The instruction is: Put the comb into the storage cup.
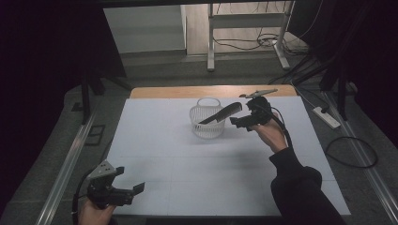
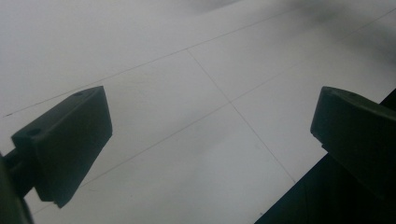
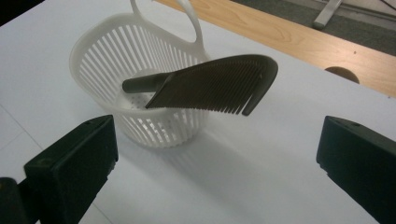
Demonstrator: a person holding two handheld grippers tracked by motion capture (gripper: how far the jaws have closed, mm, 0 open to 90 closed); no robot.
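Right gripper [image 1: 245,121] hangs released just right of the basket [image 1: 208,123]; the comb [image 1: 220,114] rests handle-down inside, toothed end jutting toward it. Left gripper [image 1: 123,187], also spread, idles far off near-left.

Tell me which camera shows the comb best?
The right gripper view: the comb is close and sharp, its teeth plain, its handle down inside the white basket and its toothed end jutting over the rim. The high view shows it small and dark. The left gripper view looks at the table.
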